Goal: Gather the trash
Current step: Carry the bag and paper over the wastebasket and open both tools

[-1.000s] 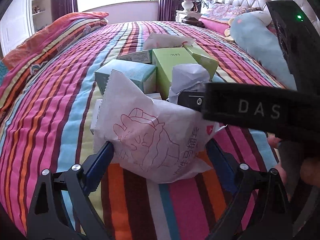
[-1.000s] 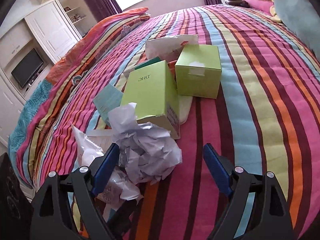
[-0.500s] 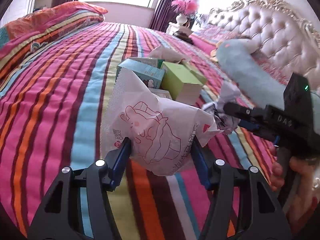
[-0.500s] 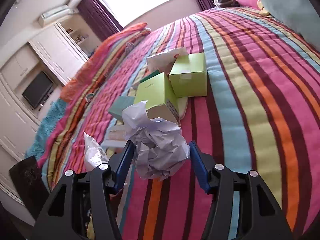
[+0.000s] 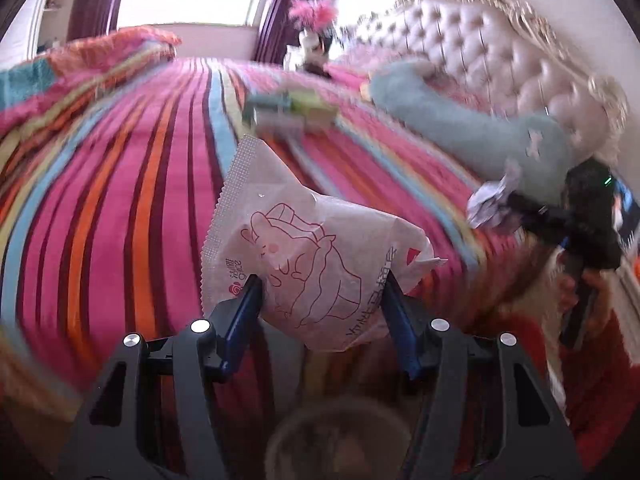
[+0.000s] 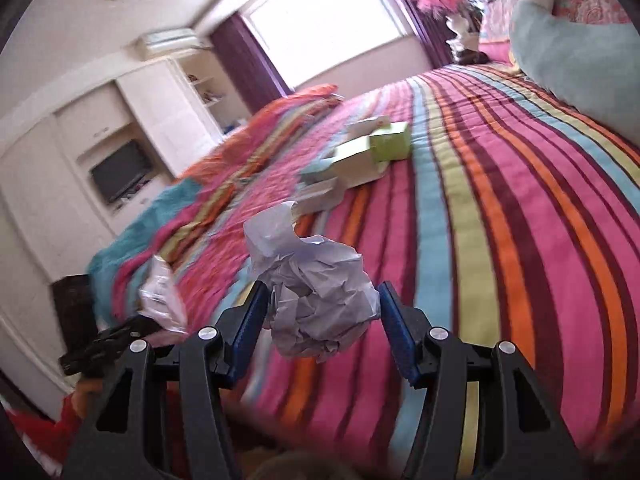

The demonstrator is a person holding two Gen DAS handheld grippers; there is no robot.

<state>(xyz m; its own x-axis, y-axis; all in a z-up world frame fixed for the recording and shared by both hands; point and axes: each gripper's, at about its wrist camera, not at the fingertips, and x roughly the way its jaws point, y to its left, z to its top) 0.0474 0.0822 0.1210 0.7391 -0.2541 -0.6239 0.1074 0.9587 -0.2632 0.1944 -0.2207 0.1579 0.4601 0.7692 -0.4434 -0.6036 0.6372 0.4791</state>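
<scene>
My left gripper [image 5: 320, 300] is shut on a white wrapper bag [image 5: 308, 256] with a pink cartoon print and holds it above the striped bed [image 5: 120, 200]. My right gripper [image 6: 318, 312] is shut on a crumpled white paper ball [image 6: 316, 292], also lifted off the bed. The right gripper with the paper ball also shows in the left wrist view [image 5: 492, 204]. The left gripper with the wrapper shows in the right wrist view [image 6: 160, 300]. Green and teal boxes [image 6: 368, 152] lie further back on the bed; they also show, blurred, in the left wrist view [image 5: 292, 112].
A long blue plush pillow [image 5: 472, 128] lies along the tufted headboard [image 5: 500, 52]. A folded quilt [image 6: 280, 116] lies across the far side of the bed. A white cabinet with a TV [image 6: 120, 172] stands by the wall. A round rim [image 5: 340, 436] shows blurred below the left gripper.
Both grippers have pulled back and up from the box pile, carrying the wrapper and the paper ball. The boxes now lie much farther away. The view is motion-blurred.
</scene>
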